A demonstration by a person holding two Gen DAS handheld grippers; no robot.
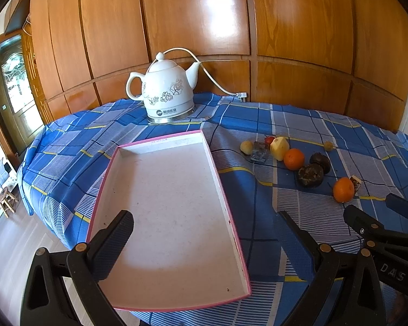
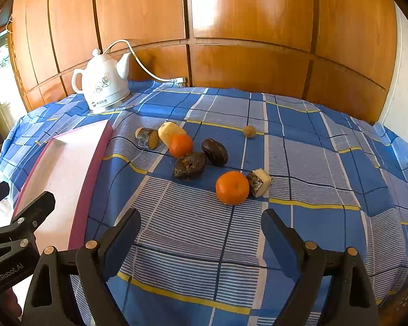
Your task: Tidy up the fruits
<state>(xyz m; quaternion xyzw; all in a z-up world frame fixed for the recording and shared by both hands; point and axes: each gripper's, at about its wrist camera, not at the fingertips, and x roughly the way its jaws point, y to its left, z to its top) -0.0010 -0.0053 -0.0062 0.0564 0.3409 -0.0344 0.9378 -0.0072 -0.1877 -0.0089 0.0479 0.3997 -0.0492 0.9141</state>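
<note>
Right wrist view shows fruits scattered on the desk's checked cloth (image 2: 193, 233), the nearest orange (image 2: 232, 187) touching a cut wedge (image 2: 259, 182); round fruit may roll off if nudged. Right gripper (image 2: 201, 240) stands wide open, holding nothing. Left gripper (image 1: 206, 231) hovers open and empty over the pink-rimmed tray (image 1: 232, 233).

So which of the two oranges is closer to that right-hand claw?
The orange touching the cut pale chunk. It lies nearest the right gripper; the other orange sits farther back among the fruit.
</note>
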